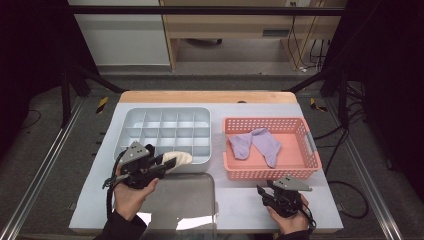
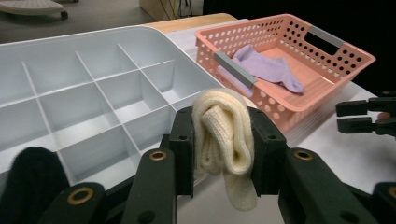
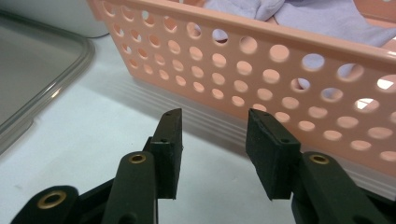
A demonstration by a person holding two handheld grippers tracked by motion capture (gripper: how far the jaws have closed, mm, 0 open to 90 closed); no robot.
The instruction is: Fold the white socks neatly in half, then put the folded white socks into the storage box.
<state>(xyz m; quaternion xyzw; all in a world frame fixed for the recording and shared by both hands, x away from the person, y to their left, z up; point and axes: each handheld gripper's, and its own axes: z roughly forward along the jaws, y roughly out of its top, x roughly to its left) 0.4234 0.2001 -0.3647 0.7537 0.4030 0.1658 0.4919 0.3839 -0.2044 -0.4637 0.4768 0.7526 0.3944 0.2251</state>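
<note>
My left gripper (image 1: 162, 165) is shut on a folded cream sock (image 2: 223, 140), held just over the near right rim of the grey divided organizer tray (image 1: 130, 117). In the high view the cream sock (image 1: 179, 159) pokes out past the jaws toward the tray's front right cells. A black sock (image 2: 30, 179) lies in a near cell at the lower left of the left gripper view. My right gripper (image 3: 214, 154) is open with nothing between its jaws, low over the table in front of the pink perforated basket (image 3: 261, 56). Lilac socks (image 1: 255, 144) lie in that basket (image 1: 305, 131).
A clear plastic lid (image 1: 180, 200) lies flat on the white table between my two hands. The right gripper (image 2: 362, 116) also appears far right in the left gripper view. The table's near edge runs just below my hands.
</note>
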